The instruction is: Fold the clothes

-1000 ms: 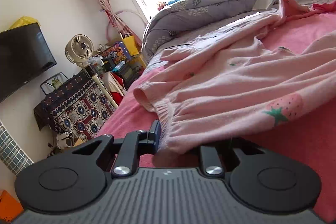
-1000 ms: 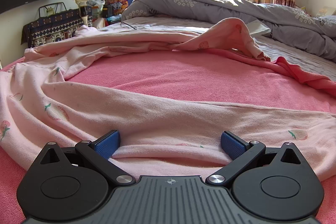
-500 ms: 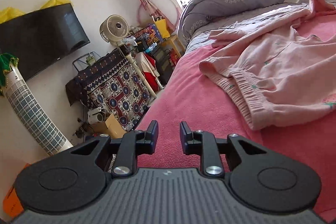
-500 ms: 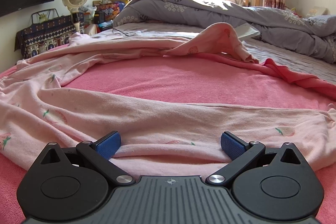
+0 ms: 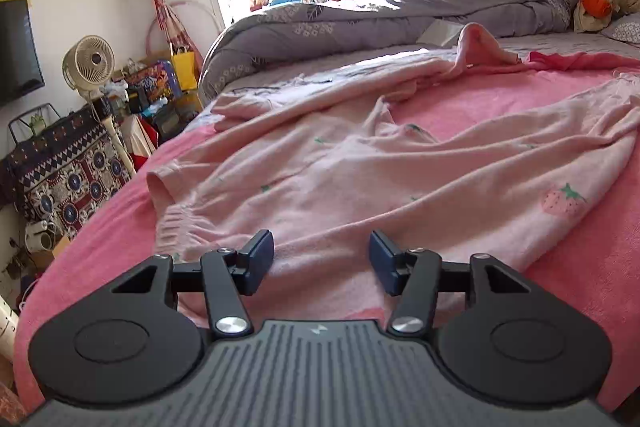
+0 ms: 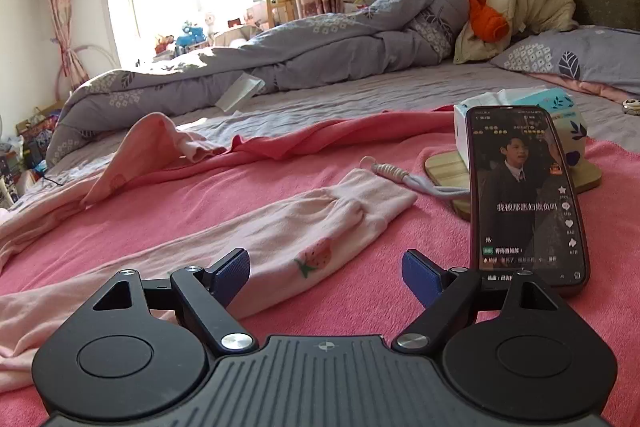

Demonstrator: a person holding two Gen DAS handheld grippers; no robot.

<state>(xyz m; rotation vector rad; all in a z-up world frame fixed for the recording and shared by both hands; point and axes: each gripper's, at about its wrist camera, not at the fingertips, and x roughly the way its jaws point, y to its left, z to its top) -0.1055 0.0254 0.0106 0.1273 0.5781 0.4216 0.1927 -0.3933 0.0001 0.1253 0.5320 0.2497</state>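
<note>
Two grippers, both w/ jaws apart & nothing pinched. Nearest first: left gripper (image 5: 321, 257) hangs just over the near edge of the pale pink strawberry-print garment (image 5: 360, 179); cloth lies under and between the blue pads but they don't press it. Its jaws have just been opening. Gathered cuff (image 5: 176, 223) sits at about 10 o'clock from that gripper, close by. Right gripper (image 6: 326, 273) is wide but has just been narrowing; only bare pink blanket (image 6: 200, 203) and the edge of a sleeve between its fingers, no contact.

Key relation: the sleeve (image 6: 320, 231) runs long-axis from 8 o'clock to 2 o'clock across the right wrist view, its cuff end (image 6: 384, 195) at about 1 o'clock from the jaws, so right hand is nearer to that end; left hand is nearer the other cuff. My guess: next grab is one cuff each.

Further out at 2 o'clock: phone (image 6: 528, 199) propped upright, v. close to the right finger, so a snag risk. Tissue box (image 6: 560, 115) behind it, grey duvet (image 6: 280, 59) at 12 o'clock.

Vs a sec ago: left jaws were nipped on the hem, then let go; right view then faced the garment's middle, no phone in sight.
</note>
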